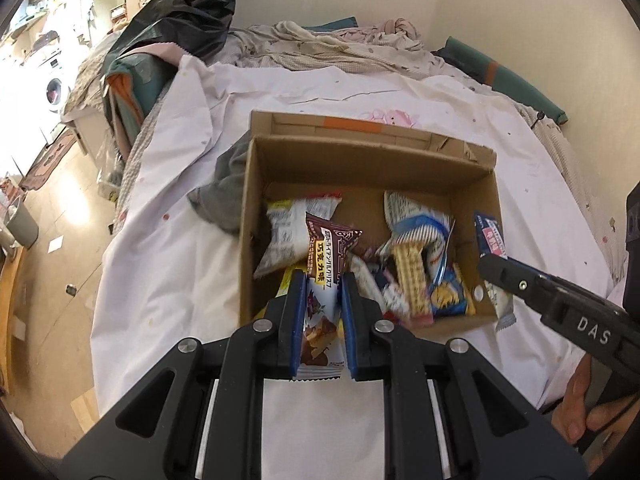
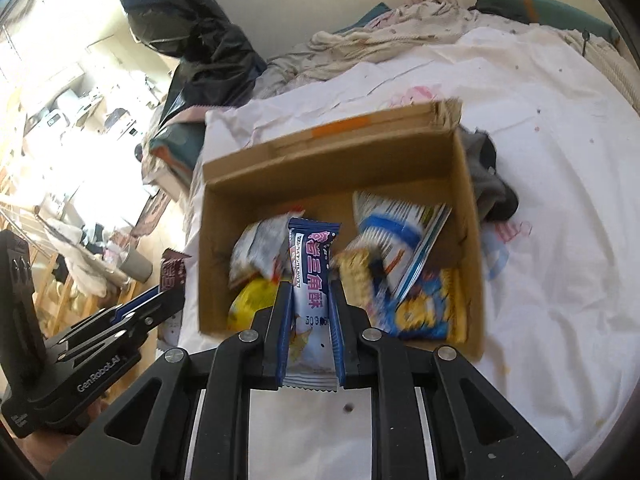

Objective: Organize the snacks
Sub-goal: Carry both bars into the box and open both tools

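Clamped in the left hand-held gripper point(image 1: 322, 280) is a brown chocolate snack packet point(image 1: 326, 276), its lower end hidden between the pads. Beside it, the right hand-held gripper point(image 2: 310, 292) pinches a blue-and-white snack packet point(image 2: 310, 280). Both hang over an open cardboard box point(image 1: 372, 160) on the bed point(image 1: 180, 264). Loose snacks point(image 1: 408, 276) fill the box, blurred and overlapping. A grey cloth point(image 1: 224, 196) lies against the box's side, partly hidden behind it.

Both wrist views look steeply down, close over shared cardboard box point(image 1: 368, 168) on bed.
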Available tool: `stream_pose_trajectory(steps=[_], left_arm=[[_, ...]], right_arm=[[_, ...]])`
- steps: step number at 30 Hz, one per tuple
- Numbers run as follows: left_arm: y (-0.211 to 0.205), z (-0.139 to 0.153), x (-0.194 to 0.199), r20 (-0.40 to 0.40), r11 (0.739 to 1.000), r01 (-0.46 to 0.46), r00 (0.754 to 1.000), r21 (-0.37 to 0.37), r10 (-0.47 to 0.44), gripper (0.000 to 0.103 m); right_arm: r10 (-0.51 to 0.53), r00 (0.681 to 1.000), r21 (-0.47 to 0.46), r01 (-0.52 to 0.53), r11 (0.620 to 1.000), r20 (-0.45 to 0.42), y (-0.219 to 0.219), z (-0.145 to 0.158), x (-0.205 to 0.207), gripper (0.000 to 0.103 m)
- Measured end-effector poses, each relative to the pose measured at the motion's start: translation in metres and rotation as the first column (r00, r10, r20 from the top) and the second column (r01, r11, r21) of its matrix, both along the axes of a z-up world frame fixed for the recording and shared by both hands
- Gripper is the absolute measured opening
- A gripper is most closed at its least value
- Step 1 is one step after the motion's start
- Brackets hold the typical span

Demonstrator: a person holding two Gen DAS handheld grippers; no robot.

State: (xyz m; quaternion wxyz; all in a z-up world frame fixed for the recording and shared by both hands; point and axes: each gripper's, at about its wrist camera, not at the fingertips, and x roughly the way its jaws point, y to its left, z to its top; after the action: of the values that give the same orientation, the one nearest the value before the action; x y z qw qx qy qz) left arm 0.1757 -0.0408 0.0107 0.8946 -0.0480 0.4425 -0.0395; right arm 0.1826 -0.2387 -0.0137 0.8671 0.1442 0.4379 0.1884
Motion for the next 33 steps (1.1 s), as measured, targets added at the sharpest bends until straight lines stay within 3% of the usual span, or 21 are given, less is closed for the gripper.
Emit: stream_pose_trajectory(steps=[3,6,8,15,19,22,26,29,33], left_arm=[[-0.007,-0.007,0.016,-0.015,1.000,0.013,1.000,-0.021,-0.013,0.014],[-0.015,-0.022,0.029,-0.030,0.998,0.018,0.999,-0.057,-0.019,0.014],[-0.021,-0.032,0.035,-0.049,0.997,0.018,0.999,-0.073,-0.021,0.014],[-0.039,-0.063,0.048,-0.100,0.998,0.034,0.994,-0.044,-0.038,0.014],[-0.040,-0.067,0.050,-0.102,0.998,0.039,0.994,-0.057,-0.044,0.015],[-0.043,-0.066,0.049,-0.087,0.999,0.044,0.995,-0.016,-0.045,0.015],[-0.042,-0.065,0.048,-0.088,0.999,0.044,0.995,-0.014,-0.045,0.016],[-0.042,-0.063,0.046,-0.077,0.999,0.044,0.996,0.005,-0.044,0.023],[-0.040,-0.057,0.041,-0.051,0.999,0.033,0.998,0.013,-0.032,0.050]], right_arm=[[-0.042,0.999,-0.001,0.042,0.999,0.021,-0.013,-0.004,0.009,0.019],[-0.123,0.990,0.087,0.129,0.988,-0.071,-0.033,-0.029,0.019,0.019],[-0.163,0.979,0.065,0.172,0.983,-0.124,-0.037,-0.045,0.023,0.019],[-0.157,0.982,0.006,0.158,0.987,-0.110,-0.032,-0.052,0.029,0.020],[-0.149,0.982,0.001,0.150,0.989,-0.119,-0.030,-0.056,0.033,0.022],[-0.136,0.982,-0.012,0.136,0.991,-0.127,-0.026,-0.058,0.035,0.022],[-0.124,0.979,0.002,0.126,0.992,-0.160,-0.023,-0.063,0.036,0.022],[-0.117,0.981,-0.001,0.118,0.993,-0.153,-0.022,-0.062,0.035,0.022],[-0.108,0.982,-0.019,0.106,0.994,-0.154,-0.018,-0.060,0.035,0.024]])
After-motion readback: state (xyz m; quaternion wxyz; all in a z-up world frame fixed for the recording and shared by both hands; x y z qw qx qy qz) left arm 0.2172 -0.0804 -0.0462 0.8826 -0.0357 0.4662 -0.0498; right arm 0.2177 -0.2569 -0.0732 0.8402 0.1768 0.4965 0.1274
